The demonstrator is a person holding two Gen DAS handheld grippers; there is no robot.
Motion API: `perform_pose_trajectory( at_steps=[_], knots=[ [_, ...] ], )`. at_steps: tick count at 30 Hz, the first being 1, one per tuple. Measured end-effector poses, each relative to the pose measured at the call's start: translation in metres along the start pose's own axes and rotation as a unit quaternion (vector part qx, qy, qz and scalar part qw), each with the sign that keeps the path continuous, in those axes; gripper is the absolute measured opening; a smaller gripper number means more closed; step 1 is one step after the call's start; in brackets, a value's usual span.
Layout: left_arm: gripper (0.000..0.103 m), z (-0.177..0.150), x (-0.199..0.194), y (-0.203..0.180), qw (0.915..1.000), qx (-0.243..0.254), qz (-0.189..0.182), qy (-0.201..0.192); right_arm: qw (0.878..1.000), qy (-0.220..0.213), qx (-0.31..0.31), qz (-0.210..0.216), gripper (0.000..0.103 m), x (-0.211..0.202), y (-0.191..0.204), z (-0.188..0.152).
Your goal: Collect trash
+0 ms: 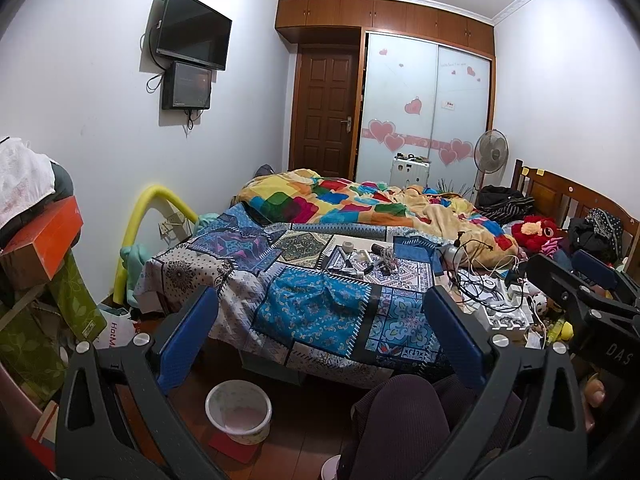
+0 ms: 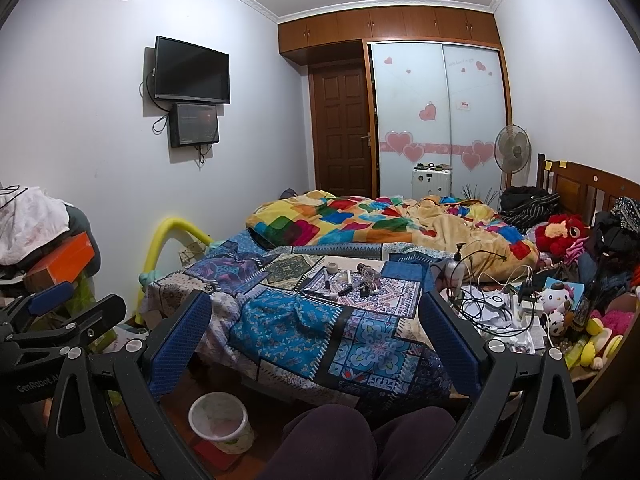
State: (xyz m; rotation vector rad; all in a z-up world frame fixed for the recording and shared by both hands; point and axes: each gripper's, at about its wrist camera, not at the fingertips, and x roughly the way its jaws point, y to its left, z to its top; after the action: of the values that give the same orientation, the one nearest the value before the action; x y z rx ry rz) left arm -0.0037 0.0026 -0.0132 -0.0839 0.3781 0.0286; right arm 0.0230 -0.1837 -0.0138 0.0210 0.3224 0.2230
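Both grippers are held up in front of a bed, side by side, and neither one holds anything. The left gripper (image 1: 320,336) has its two blue-padded fingers (image 1: 188,332) spread wide, with the patterned bedspread (image 1: 312,308) showing in the gap between them. The right gripper (image 2: 316,340) is spread just as wide over the same bedspread, and its own blue pads (image 2: 180,344) touch nothing. Below the left finger of each gripper, down on the red-brown floor, stands a small white bin (image 1: 239,410), upright, with what looks like a pale liner inside; it is near the foot of the bed and just beside the person's knee (image 1: 400,420), which is clothed in dark ribbed fabric. Beyond the fingertips, farther up the bed and roughly midway between the two fingers, lies a scatter of small items (image 1: 366,260): a roll of tape, some thin tubes or pens and a dark cylinder, too small to tell apart clearly. Past the right finger there is a tangle of cables and chargers (image 1: 484,284), with soft toys (image 2: 558,304) beyond them. Behind the scatter is a crumpled, brightly coloured quilt (image 1: 340,200). Outside the left finger stand stacked boxes (image 1: 44,240) and clothes.
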Motion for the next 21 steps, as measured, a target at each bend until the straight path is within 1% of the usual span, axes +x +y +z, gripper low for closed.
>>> perform_pose_trajectory(
  at_steps=[21],
  knots=[
    [0.103,-0.0014,0.0048,-0.0021,1.0000,-0.004,0.002,0.005,1.000,-0.001,0.000,-0.001,0.103,0.0043,0.0000,-0.0005]
  ],
)
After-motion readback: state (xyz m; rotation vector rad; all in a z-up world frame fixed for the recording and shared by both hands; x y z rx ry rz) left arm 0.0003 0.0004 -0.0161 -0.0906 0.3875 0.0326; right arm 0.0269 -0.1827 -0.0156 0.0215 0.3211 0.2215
